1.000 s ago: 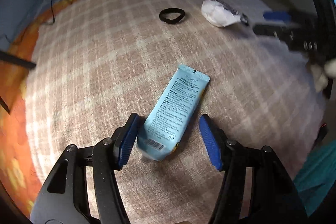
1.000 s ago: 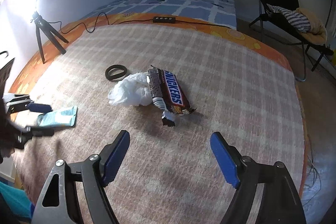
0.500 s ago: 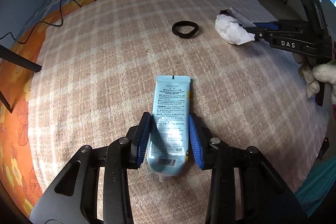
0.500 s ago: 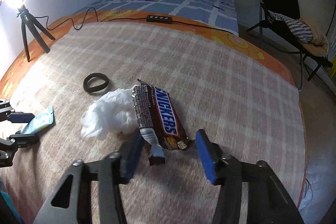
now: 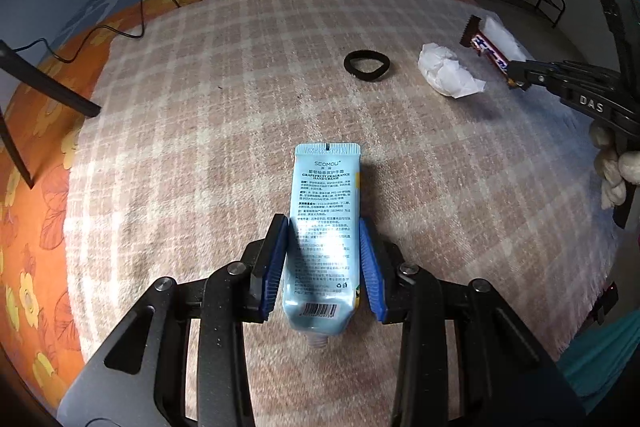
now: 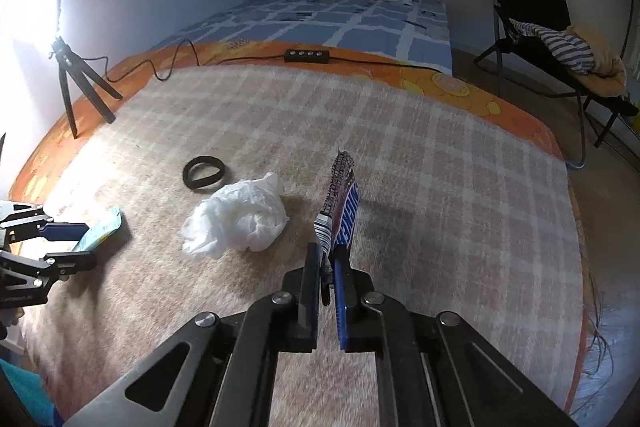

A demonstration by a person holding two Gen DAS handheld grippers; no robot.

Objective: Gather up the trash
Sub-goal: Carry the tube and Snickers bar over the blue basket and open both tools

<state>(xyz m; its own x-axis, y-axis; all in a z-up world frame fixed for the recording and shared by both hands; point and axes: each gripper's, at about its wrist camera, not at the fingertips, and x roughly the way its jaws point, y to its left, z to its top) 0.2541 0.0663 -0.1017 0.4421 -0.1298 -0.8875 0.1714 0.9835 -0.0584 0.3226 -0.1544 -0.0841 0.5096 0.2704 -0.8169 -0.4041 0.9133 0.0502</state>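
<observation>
Clamping a brown Snickers wrapper [image 6: 340,203], the right tool [image 6: 327,259] has lifted it off the plaid blanket [image 6: 440,187]. Left tool [image 5: 324,259] stays closed on the pale-blue hand-cream tube [image 5: 324,223].

the hand cream tube [image 6: 100,231] is mostly hidden behind the left gripper [image 6: 64,245] in the right wrist view, and the candy wrapper [image 6: 338,211] shows nearly edge-on, its lettering unreadable.
</observation>
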